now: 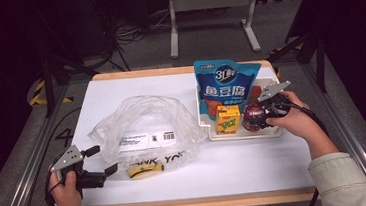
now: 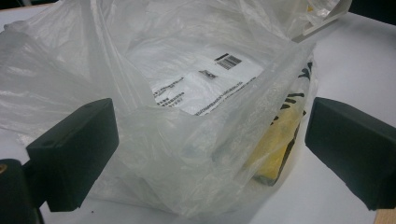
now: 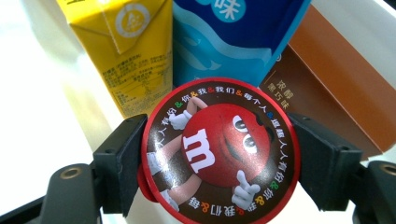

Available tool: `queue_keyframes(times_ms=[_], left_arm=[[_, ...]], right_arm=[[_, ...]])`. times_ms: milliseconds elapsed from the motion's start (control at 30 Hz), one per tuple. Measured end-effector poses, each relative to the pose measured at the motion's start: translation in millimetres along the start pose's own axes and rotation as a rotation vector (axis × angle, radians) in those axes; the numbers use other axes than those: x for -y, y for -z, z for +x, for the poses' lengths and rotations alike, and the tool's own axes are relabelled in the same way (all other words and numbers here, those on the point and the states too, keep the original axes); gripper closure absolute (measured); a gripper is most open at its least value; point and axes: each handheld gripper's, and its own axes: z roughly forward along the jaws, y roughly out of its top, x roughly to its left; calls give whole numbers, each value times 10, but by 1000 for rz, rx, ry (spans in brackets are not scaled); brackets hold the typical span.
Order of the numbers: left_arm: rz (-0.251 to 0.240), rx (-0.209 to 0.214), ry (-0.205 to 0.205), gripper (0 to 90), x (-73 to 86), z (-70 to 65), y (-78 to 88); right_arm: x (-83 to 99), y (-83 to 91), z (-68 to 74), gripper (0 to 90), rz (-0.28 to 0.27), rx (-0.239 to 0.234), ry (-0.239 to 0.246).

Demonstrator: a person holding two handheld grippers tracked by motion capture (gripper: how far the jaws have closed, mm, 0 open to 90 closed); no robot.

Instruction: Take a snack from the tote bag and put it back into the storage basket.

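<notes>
Inside white tray (image 1: 274, 131), right tool (image 3: 219, 154) clamped on round glossy candy tub (image 3: 219, 149), left tool (image 2: 210, 158) apart around crinkled clear bag (image 2: 187, 93).

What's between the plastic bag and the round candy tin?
A yellow juice box stands between the plastic bag and the candy tin, inside the white tray. The high view shows it.

A round candy tub (image 3: 219, 149) with a red-rimmed lid showing a red cartoon figure stands upright in the white tray (image 1: 244, 134), just beside the yellow carton. A crumpled clear plastic bag (image 1: 143, 129) lies open on the counter, a yellow item inside.
</notes>
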Motion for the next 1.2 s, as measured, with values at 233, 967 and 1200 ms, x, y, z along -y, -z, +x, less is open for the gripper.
queue_keyframes(times_ms=[233,967,1200], left_arm=[[3,1,-6,34,-2,2,1],[-1,-1,-2,34,-2,-2,0],[6,3,-6,34,-11,-6,-11]], right_arm=[[26,-38,-30,257,-19,-39,20],[109,35,-101,186,-17,21,-16],[44,147,-23,181,-68,47,-11]])
